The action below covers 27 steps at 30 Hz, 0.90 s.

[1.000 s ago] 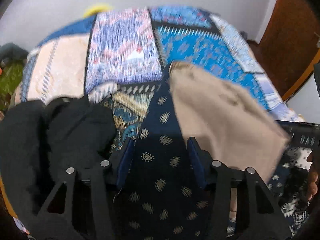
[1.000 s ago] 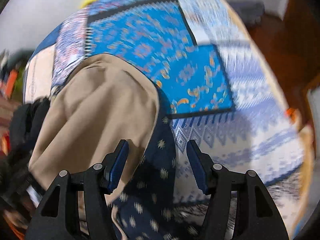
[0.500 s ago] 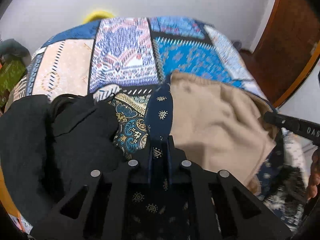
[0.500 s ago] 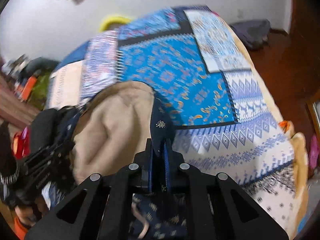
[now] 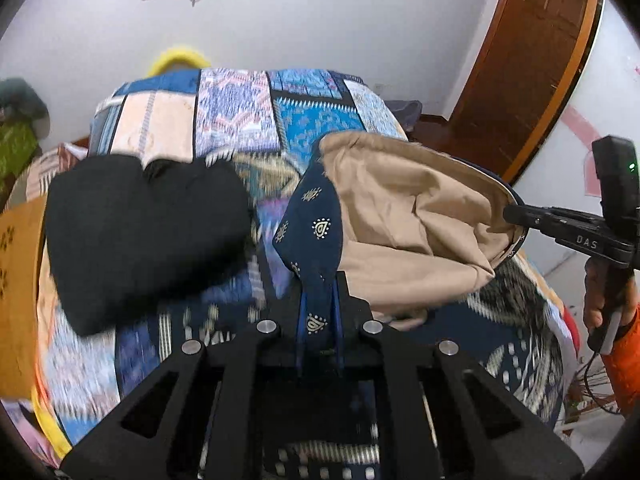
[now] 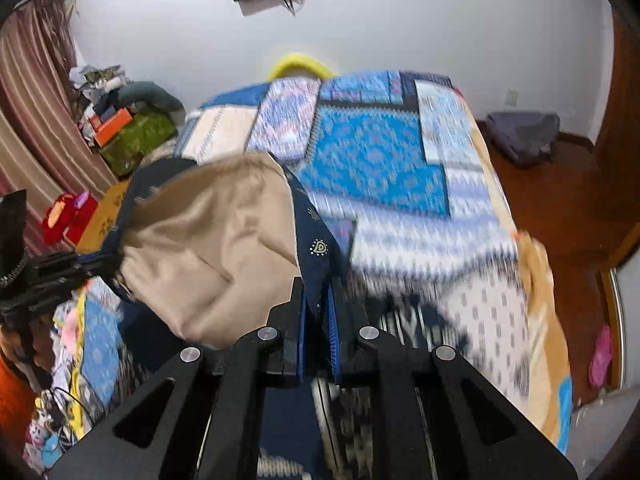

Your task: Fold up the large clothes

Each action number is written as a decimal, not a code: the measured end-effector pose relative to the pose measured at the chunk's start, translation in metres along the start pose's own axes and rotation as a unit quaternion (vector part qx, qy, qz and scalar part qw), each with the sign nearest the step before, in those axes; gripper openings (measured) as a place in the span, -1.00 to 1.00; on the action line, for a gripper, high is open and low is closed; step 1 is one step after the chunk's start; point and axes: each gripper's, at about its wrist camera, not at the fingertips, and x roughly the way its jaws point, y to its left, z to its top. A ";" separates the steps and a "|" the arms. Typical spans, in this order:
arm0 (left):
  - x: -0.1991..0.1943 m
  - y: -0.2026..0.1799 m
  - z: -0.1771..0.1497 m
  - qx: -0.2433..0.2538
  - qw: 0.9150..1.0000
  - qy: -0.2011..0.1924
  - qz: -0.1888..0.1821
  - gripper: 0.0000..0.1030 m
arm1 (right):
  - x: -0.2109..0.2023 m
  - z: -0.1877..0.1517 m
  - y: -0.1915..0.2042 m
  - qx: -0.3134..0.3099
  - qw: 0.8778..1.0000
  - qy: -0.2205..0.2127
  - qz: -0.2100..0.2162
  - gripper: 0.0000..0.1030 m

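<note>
Left hand-held gripper [image 5: 318,312] is clamped on a navy printed edge of the garment [image 5: 404,216], frame centre. Right hand-held gripper [image 6: 317,304] is pinched on another navy edge of it. Tan lining is seen spread between both, held above the patchwork bed [image 6: 380,168]. A black cloth [image 5: 144,232] is seen at left on the bed.

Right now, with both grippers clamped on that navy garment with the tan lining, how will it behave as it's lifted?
The navy garment is probably floppy: it sags between the left gripper and right gripper. The tan lining billows, so it is likely light. Thin pinched edges might slip.
</note>
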 end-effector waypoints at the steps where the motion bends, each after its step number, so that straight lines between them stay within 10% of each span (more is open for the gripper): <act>1: 0.000 0.000 -0.007 0.002 1.000 0.003 0.006 -0.80 | -0.002 -0.011 -0.001 0.002 1.000 0.004 -0.005 -0.83; 16: 0.041 0.004 -0.098 -0.018 0.995 0.056 0.075 -0.67 | 0.008 -0.071 0.006 -0.052 0.996 0.044 -0.064 -0.78; 21: 0.026 -0.007 -0.087 0.012 0.996 0.045 0.073 0.06 | 0.001 -0.064 0.022 -0.088 0.992 0.043 -0.078 -0.44; 27: 0.017 -0.006 -0.056 0.014 0.998 0.010 0.066 0.09 | -0.003 -0.038 0.033 -0.082 0.995 0.002 -0.058 0.11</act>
